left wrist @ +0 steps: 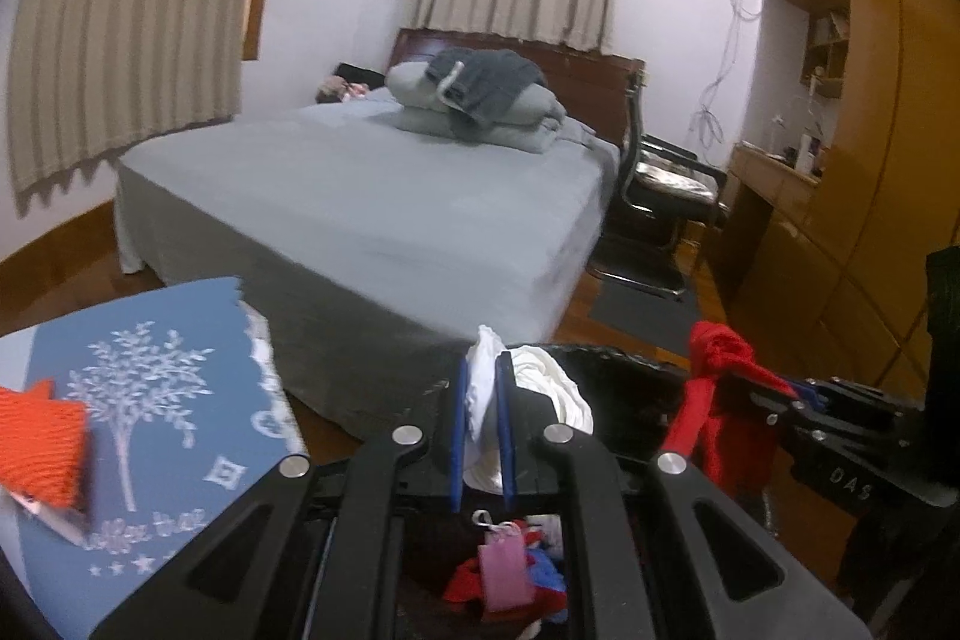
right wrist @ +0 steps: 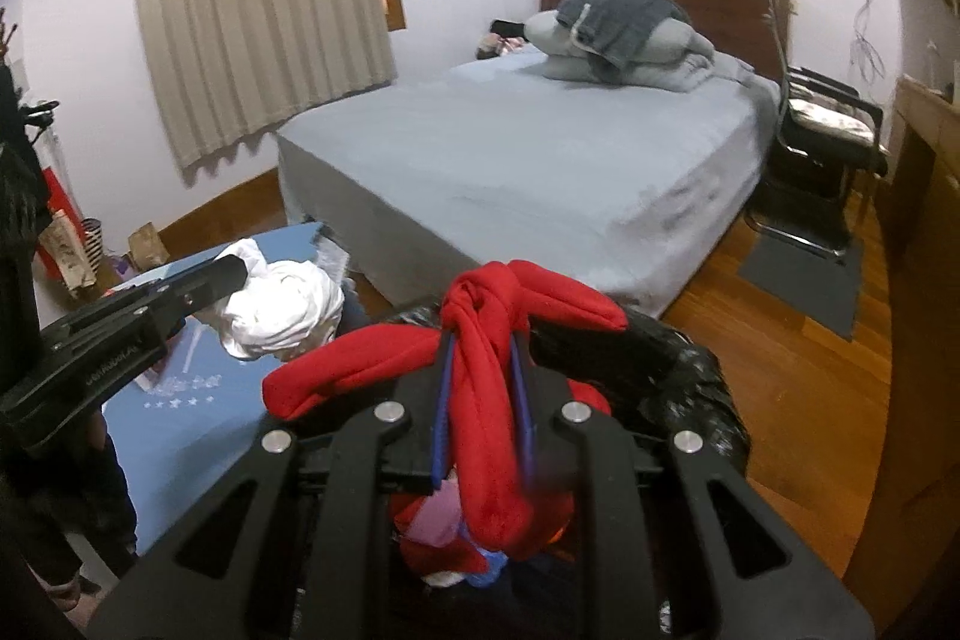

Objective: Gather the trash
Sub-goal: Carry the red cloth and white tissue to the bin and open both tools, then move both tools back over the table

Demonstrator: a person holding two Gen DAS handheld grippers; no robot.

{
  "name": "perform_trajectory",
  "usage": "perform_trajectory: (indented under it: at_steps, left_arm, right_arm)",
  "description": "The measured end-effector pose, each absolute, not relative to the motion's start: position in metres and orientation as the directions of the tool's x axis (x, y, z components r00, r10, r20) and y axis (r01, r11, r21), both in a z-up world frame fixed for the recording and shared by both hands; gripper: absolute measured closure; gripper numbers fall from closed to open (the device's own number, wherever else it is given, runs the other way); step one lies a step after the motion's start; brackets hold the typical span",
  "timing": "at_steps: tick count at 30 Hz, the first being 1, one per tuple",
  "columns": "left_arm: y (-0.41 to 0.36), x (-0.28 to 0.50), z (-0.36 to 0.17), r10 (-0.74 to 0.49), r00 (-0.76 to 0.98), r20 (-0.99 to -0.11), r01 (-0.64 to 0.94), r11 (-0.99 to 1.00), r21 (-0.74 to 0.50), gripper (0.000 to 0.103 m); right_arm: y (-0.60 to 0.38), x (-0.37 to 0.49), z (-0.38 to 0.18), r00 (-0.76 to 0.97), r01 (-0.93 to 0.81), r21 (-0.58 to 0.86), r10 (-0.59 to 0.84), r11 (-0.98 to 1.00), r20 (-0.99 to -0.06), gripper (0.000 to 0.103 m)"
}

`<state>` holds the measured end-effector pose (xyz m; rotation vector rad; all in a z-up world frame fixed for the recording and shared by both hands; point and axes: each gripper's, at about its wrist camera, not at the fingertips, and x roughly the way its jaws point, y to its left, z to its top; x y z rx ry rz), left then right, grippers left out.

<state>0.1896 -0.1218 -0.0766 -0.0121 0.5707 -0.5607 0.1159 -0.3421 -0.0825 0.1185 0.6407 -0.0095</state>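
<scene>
left tool (left wrist: 483,424): pinching white knotted cloth (left wrist: 540,394), blue pads pressed on a fold of it
right tool (right wrist: 483,400): pinching red knotted cloth (right wrist: 486,310) just below its knot, fabric fills the gap between the pads
where: both cloths held up over the open black trash bag (right wrist: 690,370), next to the blue tabletop (right wrist: 180,436); bag already has red, pink and blue scraps inside
bag handling: thin film, floppy, rim sags; judged slippery, take it at the rim
cloth handling: soft, light, limp, not fragile; the knot is the bulkiest bit, so a hold at or under the knot should stay put
risk: loose tails may snag on the bag rim when dropped
other trash: orange mesh piece (left wrist: 42,442) on the tabletop, not yet collected
background: bed (left wrist: 372,184) with folded bedding, well apart
</scene>
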Motion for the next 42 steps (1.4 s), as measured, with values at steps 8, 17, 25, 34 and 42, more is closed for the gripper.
perform_trajectory:
  at_steps: [8,17,25,34,42]
  left_arm:
    - [-0.126,0.189,-0.082,-0.517,0.669,-0.534,0.51,0.842,-0.177,0.041]
    - [-0.081,0.181,-0.072,-0.395,0.761,-0.515,0.399,0.91,-0.108,0.013]
    - [-0.001,0.171,-0.07,-0.222,0.839,-0.496,0.221,0.973,-0.063,0.011]
    - [0.096,0.162,-0.077,-0.012,0.869,-0.495,0.009,1.0,-0.008,0.011]
    - [0.174,0.163,-0.086,0.124,0.858,-0.498,-0.137,0.991,0.01,0.011]
  right_arm:
    - [-0.362,0.112,-0.094,0.783,0.119,0.093,-0.036,0.988,-0.621,0.044]
    - [-0.345,0.112,-0.087,0.809,0.095,0.099,-0.019,0.991,-0.588,0.008]
    - [-0.29,0.14,-0.079,0.813,-0.022,0.115,0.085,0.993,-0.577,0.007]
    - [-0.199,0.181,-0.075,0.792,-0.213,0.135,0.252,0.968,-0.556,0.007]
    - [-0.102,0.216,-0.076,0.732,-0.393,0.143,0.404,0.908,-0.549,0.007]
